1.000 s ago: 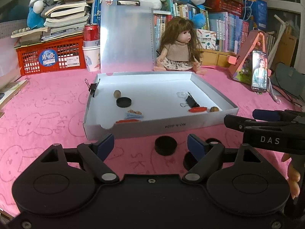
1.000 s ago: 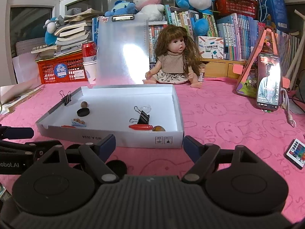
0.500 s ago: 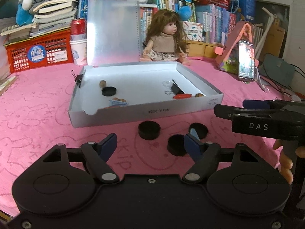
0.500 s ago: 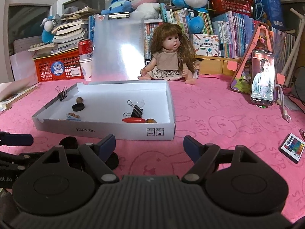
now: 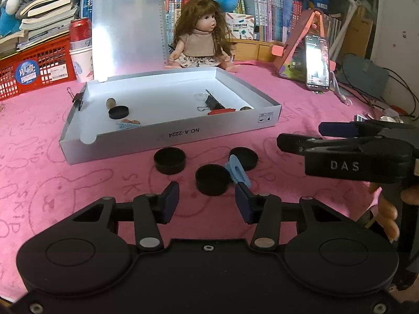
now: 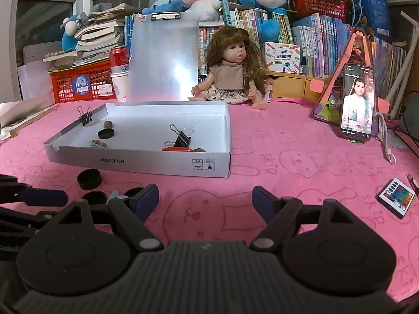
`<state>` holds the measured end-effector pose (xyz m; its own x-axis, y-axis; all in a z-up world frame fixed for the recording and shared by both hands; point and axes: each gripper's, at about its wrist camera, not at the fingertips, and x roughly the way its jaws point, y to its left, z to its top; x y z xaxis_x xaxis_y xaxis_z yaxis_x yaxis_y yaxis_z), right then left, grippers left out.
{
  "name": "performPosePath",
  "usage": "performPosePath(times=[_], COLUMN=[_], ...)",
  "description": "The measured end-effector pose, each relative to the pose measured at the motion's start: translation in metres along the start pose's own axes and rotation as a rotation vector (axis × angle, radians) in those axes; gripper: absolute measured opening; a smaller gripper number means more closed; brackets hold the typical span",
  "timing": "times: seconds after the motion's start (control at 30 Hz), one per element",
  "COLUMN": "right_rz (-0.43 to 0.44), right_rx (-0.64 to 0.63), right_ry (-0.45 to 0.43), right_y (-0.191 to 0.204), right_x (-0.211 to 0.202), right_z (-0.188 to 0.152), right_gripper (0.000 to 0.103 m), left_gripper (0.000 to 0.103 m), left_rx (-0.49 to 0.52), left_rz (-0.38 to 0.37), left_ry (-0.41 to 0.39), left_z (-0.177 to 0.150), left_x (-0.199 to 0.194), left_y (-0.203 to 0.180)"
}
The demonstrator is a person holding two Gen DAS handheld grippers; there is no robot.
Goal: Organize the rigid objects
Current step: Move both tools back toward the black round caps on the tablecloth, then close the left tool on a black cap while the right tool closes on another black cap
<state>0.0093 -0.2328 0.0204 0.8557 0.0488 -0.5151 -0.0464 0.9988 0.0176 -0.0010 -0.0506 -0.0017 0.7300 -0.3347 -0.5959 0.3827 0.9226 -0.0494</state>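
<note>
Three black round caps lie on the pink cloth in front of the white box (image 5: 170, 136): one on the left (image 5: 169, 160), one in the middle (image 5: 212, 179), one on the right (image 5: 243, 158). A light-blue clip (image 5: 237, 170) rests between the middle and right caps. My left gripper (image 5: 207, 202) hovers just behind the middle cap. Its jaws are closing, and the pads touch nothing. My right gripper (image 6: 205, 198) stands open over bare cloth, right of the caps (image 6: 89, 178). The box holds a black cap (image 5: 119, 111), a binder clip (image 5: 213, 103) and small bits.
A doll (image 5: 201, 44), an upright clear clipboard (image 5: 128, 34), a red crate (image 5: 31, 65) and books line the back. A phone on a pink stand (image 6: 356, 104) is at the right. A small remote (image 6: 396, 197) lies near the right edge.
My left gripper has moved in and down towards the black caps, and its jaws have narrowed. The right gripper has stayed still and wide.
</note>
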Motion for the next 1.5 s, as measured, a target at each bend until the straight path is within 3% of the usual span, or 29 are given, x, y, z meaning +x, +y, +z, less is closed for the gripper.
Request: performPosePath(times=[0.47, 0.7, 0.77, 1.13, 1.33, 1.5], right_rz=[0.068, 0.066, 0.066, 0.095, 0.11, 0.139], right_rx=[-0.105, -0.098, -0.098, -0.112, -0.128, -0.122], right_ry=[0.017, 0.034, 0.036, 0.041, 0.051, 0.064], right_y=[0.019, 0.02, 0.02, 0.026, 0.037, 0.044], right_x=[0.0, 0.006, 0.007, 0.013, 0.02, 0.026], right_z=[-0.01, -0.01, -0.01, -0.009, -0.006, -0.004], right_gripper=[0.087, 0.086, 0.086, 0.086, 0.076, 0.059], left_gripper=[0.037, 0.037, 0.03, 0.03, 0.03, 0.03], left_rx=[-0.009, -0.024, -0.026, -0.033, -0.041, -0.04], left_rz=[0.06, 0.074, 0.083, 0.116, 0.13, 0.137], left_ry=[-0.027, -0.049, -0.053, -0.065, -0.073, -0.083], left_z=[0.001, 0.003, 0.004, 0.002, 0.003, 0.004], left_x=[0.015, 0.023, 0.023, 0.013, 0.004, 0.0], left_y=[0.0, 0.001, 0.002, 0.011, 0.017, 0.019])
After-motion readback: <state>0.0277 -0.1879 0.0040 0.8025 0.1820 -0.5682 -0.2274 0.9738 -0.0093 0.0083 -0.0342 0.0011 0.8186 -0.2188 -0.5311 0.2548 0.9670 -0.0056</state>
